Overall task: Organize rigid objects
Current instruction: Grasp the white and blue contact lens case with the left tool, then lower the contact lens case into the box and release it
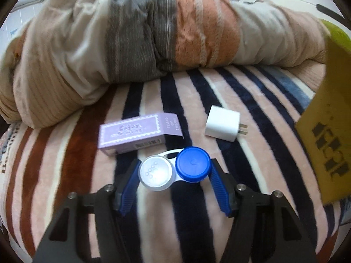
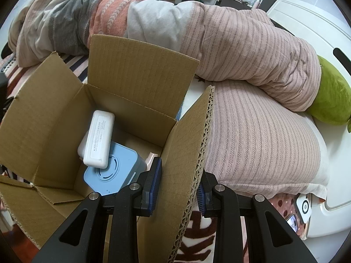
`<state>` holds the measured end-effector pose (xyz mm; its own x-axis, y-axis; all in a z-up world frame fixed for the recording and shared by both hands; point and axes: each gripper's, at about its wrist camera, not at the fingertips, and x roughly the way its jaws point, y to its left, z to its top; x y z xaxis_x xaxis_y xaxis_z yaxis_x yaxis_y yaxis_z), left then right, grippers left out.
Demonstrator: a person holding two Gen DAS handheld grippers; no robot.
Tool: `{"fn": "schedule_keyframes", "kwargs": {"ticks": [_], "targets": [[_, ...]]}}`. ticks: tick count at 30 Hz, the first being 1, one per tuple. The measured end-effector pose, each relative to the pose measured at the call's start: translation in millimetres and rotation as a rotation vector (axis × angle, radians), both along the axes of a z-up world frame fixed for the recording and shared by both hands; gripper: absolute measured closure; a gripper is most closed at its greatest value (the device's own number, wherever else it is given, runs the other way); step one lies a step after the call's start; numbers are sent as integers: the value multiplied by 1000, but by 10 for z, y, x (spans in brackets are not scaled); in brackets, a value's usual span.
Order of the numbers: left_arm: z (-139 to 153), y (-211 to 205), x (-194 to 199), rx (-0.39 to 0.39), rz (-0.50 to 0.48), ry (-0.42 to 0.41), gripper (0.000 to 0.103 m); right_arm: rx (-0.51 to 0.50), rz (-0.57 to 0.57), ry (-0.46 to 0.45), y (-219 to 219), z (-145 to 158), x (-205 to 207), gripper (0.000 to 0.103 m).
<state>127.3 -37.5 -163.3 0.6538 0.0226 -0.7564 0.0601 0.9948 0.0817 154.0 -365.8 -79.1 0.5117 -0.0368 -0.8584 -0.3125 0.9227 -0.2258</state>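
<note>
A contact lens case (image 1: 175, 172) with one white and one blue cap lies on the striped blanket (image 1: 252, 175). My left gripper (image 1: 174, 166) is shut on it, a blue pad against each cap. Just behind it lie a lilac carton (image 1: 131, 131) and a white charger plug (image 1: 222, 123). In the right wrist view, my right gripper (image 2: 179, 171) is shut on the near flap (image 2: 188, 142) of an open cardboard box (image 2: 43, 114). Inside the box are a white oblong device (image 2: 99, 135) resting on a light blue cube (image 2: 116, 175), and a pink item (image 2: 151, 156) that is mostly hidden.
A rolled duvet (image 1: 153, 32) runs along the far side of the bed. The box's yellowish side (image 1: 329, 131) rises at the right of the left wrist view. A green plush (image 2: 331, 100) and a phone (image 2: 303, 206) lie to the right of the box.
</note>
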Motion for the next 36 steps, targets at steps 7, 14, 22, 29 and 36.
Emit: {"fn": "schedule_keyframes", "kwargs": {"ticks": [7,14,22,29,36], "targets": [[595,-23,-357,36,-55,-118,44,4,-1,-3,0,15,2,79],[1260,-395,-534,-24,-188,-208,44,4,0,-7,8,23,1,79],[1572,-1314,-363,-145,-415,-165,44,10,3,-9,-4,36,16,79],[1420,-1999,-154,-171,-515,-45,44,12,11,-26,6,45,11,79],[1133,-2211,163,-209,-532,120,44,12,16,-22,8,38,3,79]]}}
